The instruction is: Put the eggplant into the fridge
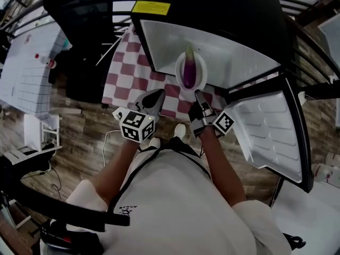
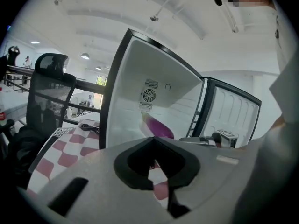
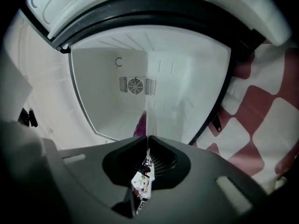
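Note:
A purple eggplant (image 1: pixel 189 73) lies on a white plate (image 1: pixel 202 77) just inside the open black fridge (image 1: pixel 239 57), near its front edge. My right gripper (image 1: pixel 198 94) is shut on the plate's near rim. In the right gripper view that rim shows as a thin white edge (image 3: pixel 145 118) rising between the jaws, with a bit of the eggplant (image 3: pixel 139 125) behind it. My left gripper (image 1: pixel 156 96) is shut with nothing in it, left of the plate over the checked cloth. The left gripper view shows its jaws (image 2: pixel 153 141) below the eggplant (image 2: pixel 161 127).
The fridge door (image 1: pixel 271 132) stands wide open at the right. The fridge stands on a table with a red-and-white checked cloth (image 1: pixel 133 73). A black office chair (image 1: pixel 79 20) is at the left. A cable lies on the wooden floor (image 1: pixel 85 137).

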Motion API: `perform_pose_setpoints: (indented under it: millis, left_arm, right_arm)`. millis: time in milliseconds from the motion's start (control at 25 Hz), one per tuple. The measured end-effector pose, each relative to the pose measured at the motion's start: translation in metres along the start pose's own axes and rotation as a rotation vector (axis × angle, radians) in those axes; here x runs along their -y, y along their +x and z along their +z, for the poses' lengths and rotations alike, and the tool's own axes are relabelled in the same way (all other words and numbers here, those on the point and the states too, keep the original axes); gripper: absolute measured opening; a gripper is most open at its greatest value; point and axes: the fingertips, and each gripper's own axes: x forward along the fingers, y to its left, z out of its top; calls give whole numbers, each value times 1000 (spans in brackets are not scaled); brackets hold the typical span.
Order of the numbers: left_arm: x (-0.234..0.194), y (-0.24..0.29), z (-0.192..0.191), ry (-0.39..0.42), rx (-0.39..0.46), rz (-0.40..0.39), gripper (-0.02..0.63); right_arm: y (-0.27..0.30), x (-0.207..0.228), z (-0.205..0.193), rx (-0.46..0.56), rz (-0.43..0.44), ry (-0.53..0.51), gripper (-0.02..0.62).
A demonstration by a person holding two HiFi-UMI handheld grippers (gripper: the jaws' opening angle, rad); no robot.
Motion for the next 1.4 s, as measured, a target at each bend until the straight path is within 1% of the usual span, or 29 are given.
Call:
perform_pose_setpoints:
  millis: [240, 520, 760, 880, 1080, 1280, 1400]
  left_arm:
    - [-5, 21, 3, -15, 3, 61, 5]
    - [-6, 37, 0, -14, 15, 108, 5]
    - [-14, 41, -3, -31, 13, 132, 5]
    - [-18, 44, -5, -27, 6, 126, 5]
    - [-30, 48, -6, -36, -10, 117, 5]
    - [-39, 52, -7, -32, -22, 106, 5]
    - [-42, 52, -7, -37, -24, 103, 5]
  right_arm:
    - [33, 16, 1, -89, -1, 12, 28]
    - [46, 34, 6, -132, -2, 26, 28]
    - [55, 45, 16, -120, -26, 28, 28]
    - [60, 50, 19, -107, -37, 20, 27]
    - [71, 62, 23, -55, -70, 29, 28]
    - [87, 70, 19, -47, -74, 35, 28]
    - [95, 78, 17, -36, -92, 47, 28]
